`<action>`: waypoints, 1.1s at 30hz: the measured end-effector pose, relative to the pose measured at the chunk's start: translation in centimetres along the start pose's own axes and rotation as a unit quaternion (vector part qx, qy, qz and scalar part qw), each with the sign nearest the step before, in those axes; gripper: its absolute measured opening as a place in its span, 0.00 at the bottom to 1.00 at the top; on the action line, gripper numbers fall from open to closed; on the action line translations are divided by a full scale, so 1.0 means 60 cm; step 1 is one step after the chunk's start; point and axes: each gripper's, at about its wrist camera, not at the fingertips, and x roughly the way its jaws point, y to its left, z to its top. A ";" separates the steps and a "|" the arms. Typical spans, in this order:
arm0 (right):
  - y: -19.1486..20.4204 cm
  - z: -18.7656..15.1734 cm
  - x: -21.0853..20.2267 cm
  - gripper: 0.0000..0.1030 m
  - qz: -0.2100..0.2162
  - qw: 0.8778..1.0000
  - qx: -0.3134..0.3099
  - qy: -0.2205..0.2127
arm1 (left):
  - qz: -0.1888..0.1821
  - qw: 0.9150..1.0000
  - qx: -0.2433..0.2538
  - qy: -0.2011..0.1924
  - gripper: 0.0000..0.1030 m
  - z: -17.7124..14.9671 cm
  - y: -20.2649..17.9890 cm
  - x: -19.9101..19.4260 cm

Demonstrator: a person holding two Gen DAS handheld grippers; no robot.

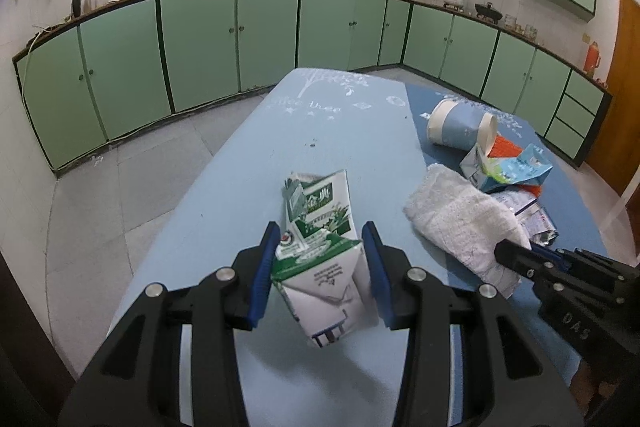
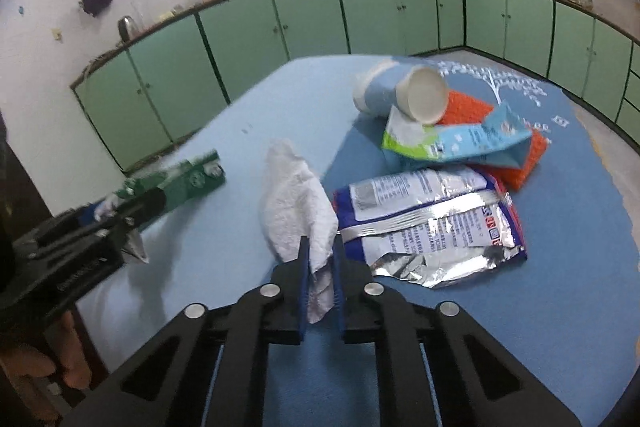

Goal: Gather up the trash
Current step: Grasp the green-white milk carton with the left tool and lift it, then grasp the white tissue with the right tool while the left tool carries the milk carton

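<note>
Left tool (image 1: 322,269): gripping a crumpled green-and-white paper milk carton (image 1: 320,247) between blue pads (image 1: 266,267), holding it clear of the light blue tabletop (image 1: 240,187). Carton: judged light and nearly empty, walls already creased and yielding; holding across the flat sides near the folded end, not at the torn top.

Right tool (image 2: 320,267): pinching, almost fully closed, the near edge of a white crumpled cloth-like paper towel (image 2: 296,203) lying just left of the darker blue mat (image 2: 560,267). Towel: judged soft, limp, very light; drooping expected on lifting, a deep bite on a bunched fold advised.

Just beside the towel, lying on the mat: a flattened silver-and-blue foil snack bag (image 2: 432,227); judged slippery and crackly, best taken at a sealed edge.

Further off: a light blue and green squashed drink carton (image 2: 460,139) resting on an orange textured pad (image 2: 516,167), with a tipped-over blue-and-white paper cup (image 2: 400,91) touching it; cup judged easily crushed, best taken across the rim.
</note>
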 end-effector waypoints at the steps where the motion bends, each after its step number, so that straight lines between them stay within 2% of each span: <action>1: -0.004 0.001 -0.009 0.09 0.006 1.000 0.004 -0.005 | -0.002 1.000 -0.001 -0.004 0.39 0.001 0.000 -0.005; 6: -0.014 0.022 -0.059 0.09 0.029 0.999 0.023 -0.040 | -0.017 1.000 -0.003 -0.022 0.39 0.012 -0.008 -0.031; 11: -0.033 0.033 -0.116 0.09 0.022 0.996 0.036 -0.075 | -0.038 0.998 0.004 -0.044 0.39 0.024 -0.034 -0.063; 18: -0.121 0.012 -0.208 0.09 -0.042 0.989 0.088 -0.115 | -0.090 0.993 0.035 -0.064 0.39 0.034 -0.110 -0.093; 24: -0.183 -0.016 -0.260 0.09 -0.099 0.980 0.113 -0.127 | -0.142 0.986 0.062 -0.065 0.39 0.029 -0.198 -0.100; 29: -0.228 -0.040 -0.302 0.09 -0.142 0.971 0.128 -0.140 | -0.185 0.976 0.087 -0.068 0.39 0.026 -0.280 -0.103; 33: -0.263 -0.057 -0.338 0.09 -0.169 0.963 0.145 -0.151 | -0.224 0.966 0.112 -0.071 0.39 0.020 -0.356 -0.106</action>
